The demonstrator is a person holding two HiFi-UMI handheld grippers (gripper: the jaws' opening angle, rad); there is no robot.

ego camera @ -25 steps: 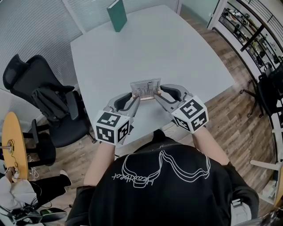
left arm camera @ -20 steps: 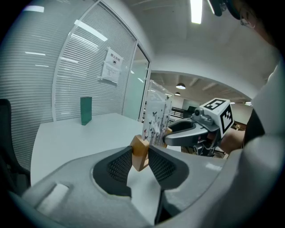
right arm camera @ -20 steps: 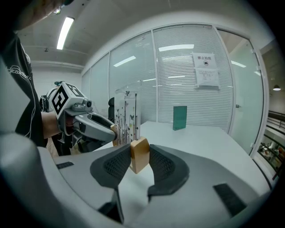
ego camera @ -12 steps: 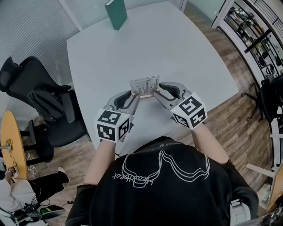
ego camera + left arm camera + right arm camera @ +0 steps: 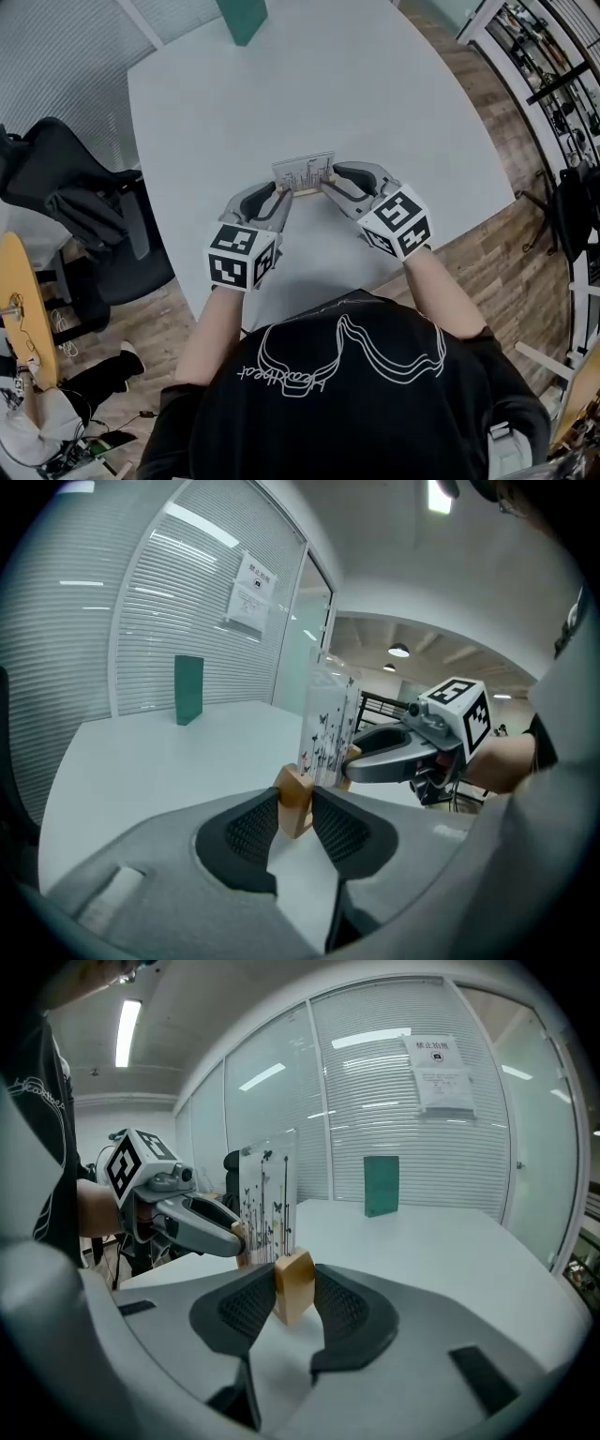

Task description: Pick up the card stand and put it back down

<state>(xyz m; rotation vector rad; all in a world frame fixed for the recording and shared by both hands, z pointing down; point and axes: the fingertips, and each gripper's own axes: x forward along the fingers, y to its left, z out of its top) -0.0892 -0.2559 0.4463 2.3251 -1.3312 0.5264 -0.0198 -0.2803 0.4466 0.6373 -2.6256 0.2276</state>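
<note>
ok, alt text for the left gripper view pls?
The left tongs clamp one wooden end of a card stand whose clear printed panel stands upright, while the right tongs grip the opposite end. Behind them, a green book stands upright on the white table.

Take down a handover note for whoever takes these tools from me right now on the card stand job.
Left tool: shut on the card stand's left wooden end.
Right tool: shut on its right end.
Stand upright between them over the white table's near part; touchdown unclear.
Done: both ends gripped.
Left: set it flat, open both tools, withdraw.
</note>
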